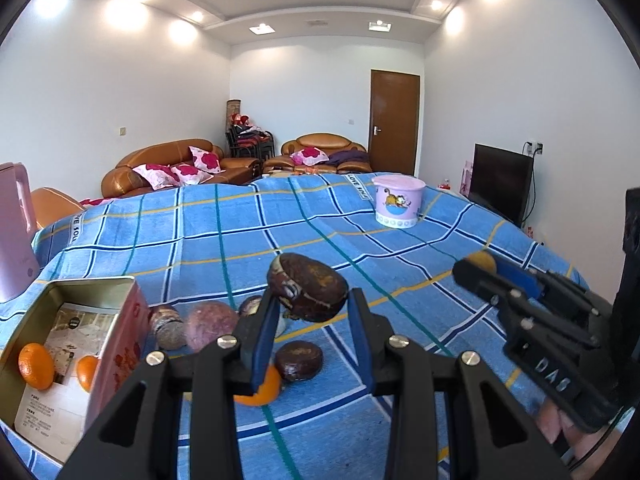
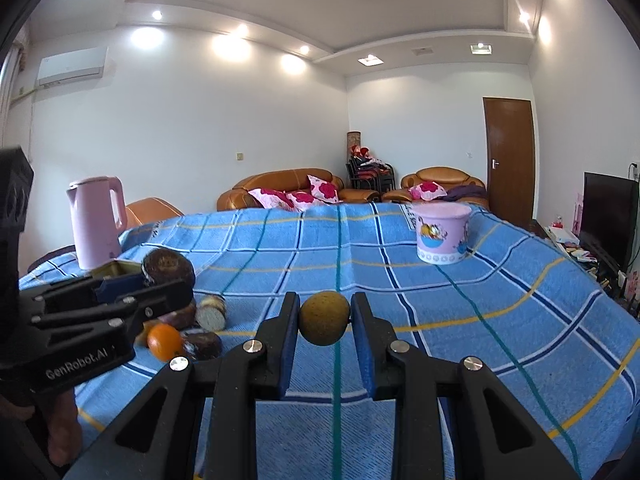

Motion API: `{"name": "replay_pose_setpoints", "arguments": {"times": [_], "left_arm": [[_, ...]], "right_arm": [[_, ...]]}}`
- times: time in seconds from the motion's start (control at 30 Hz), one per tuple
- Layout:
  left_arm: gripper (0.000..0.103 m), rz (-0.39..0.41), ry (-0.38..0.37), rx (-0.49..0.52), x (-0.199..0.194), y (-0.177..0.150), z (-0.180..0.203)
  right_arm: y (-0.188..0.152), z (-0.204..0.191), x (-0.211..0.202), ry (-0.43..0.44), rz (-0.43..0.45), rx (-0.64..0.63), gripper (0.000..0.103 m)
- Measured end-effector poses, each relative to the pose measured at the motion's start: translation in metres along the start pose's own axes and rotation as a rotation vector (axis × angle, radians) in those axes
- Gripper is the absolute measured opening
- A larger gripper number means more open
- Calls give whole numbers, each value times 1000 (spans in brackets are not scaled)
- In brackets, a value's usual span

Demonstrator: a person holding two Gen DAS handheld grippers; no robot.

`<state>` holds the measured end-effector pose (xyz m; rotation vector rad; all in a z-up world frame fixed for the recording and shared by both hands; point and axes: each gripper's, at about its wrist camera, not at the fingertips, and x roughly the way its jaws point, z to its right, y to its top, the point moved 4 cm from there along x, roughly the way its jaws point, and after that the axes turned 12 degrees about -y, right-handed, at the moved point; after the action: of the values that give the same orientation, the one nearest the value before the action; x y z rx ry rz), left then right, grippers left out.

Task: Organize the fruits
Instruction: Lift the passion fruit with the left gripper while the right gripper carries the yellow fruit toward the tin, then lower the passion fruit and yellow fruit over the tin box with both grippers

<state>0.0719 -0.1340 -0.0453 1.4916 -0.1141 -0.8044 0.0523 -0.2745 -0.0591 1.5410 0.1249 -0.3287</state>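
Note:
My left gripper (image 1: 314, 300) is shut on a dark brown fruit (image 1: 307, 286) and holds it above the blue checked cloth. Below it lie an orange (image 1: 262, 394), another dark brown fruit (image 1: 299, 360), a purple fruit (image 1: 210, 326) and two cut brown fruits. A pink tin box (image 1: 116, 344) at the left holds two oranges (image 1: 36, 365). My right gripper (image 2: 325, 318) is shut on a small yellow-brown round fruit (image 2: 324, 318) above the cloth; it shows at the right of the left wrist view (image 1: 480, 268).
A pink cartoon bucket (image 2: 440, 232) stands at the far right of the table; it also shows in the left wrist view (image 1: 398, 200). A pink kettle (image 2: 98, 220) stands at the far left behind the tin. Sofas, a door and a TV lie beyond the table.

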Motion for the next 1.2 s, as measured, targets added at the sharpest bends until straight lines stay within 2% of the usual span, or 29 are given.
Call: {"name": "replay_pose_setpoints", "arguments": {"times": [0.23,0.6,0.87,1.2], "left_arm": [[37,12,46,-29,-18,1,-22],[37,39,161,-46,-55,1,-64],[37,28,245,-85,-77,-9,-99],[37,7,338,-151,-99,-21,-143]], "right_arm": [[25,-23,-15,75,29,8,28],[62,-72,-25,198,52,-21,28],[73,-108,-24,295,22,-29,28],[69,-174,-13,399,-34,-112,28]]}}
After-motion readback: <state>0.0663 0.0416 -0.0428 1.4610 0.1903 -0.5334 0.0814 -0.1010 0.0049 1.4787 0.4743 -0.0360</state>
